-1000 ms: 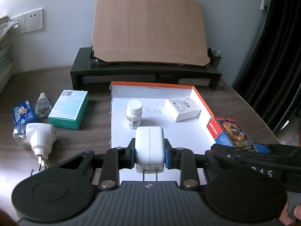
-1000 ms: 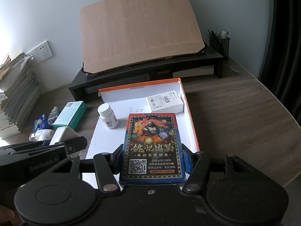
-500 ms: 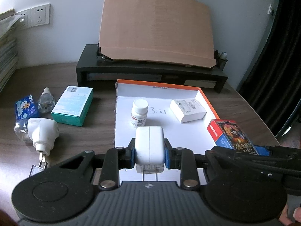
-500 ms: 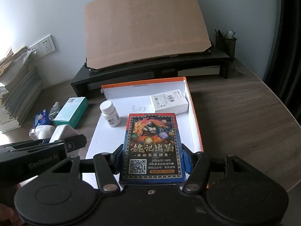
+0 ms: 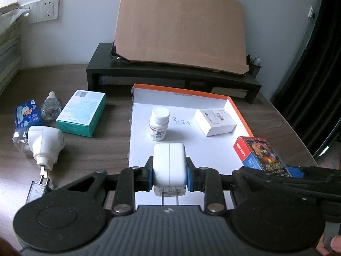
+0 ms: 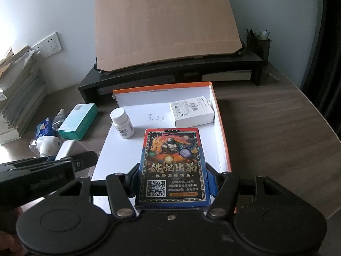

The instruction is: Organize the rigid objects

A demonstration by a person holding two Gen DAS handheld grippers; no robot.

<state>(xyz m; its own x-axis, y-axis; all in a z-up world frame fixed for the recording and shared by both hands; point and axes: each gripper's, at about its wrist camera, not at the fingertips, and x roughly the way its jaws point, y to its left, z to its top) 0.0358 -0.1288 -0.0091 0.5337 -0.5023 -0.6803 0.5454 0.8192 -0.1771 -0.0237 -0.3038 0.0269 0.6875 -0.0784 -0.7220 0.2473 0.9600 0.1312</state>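
Note:
My left gripper [image 5: 169, 176] is shut on a white power adapter [image 5: 169, 164], held over the near left part of the orange-rimmed white tray [image 5: 238, 111]. My right gripper [image 6: 173, 182] is shut on a blue card box [image 6: 173, 164] with a dragon picture, held over the tray's near right part; the box also shows in the left wrist view [image 5: 261, 155]. In the tray stand a white pill bottle [image 5: 159, 123] and a small white box [image 5: 215, 122]. The adapter also shows at the left in the right wrist view [image 6: 71, 150].
Left of the tray on the wooden desk lie a teal box [image 5: 82, 113], a white plug-in device [image 5: 45, 143], a clear refill bottle [image 5: 50, 106] and a blue packet [image 5: 27, 113]. A black monitor riser [image 5: 170, 74] bearing a tilted wooden board [image 5: 179, 27] stands behind. Stacked papers [image 6: 17, 98] sit far left.
Both grippers have drawn back and risen slightly with their loads still held; the tray and desk items look a bit farther off. Nothing was let go.

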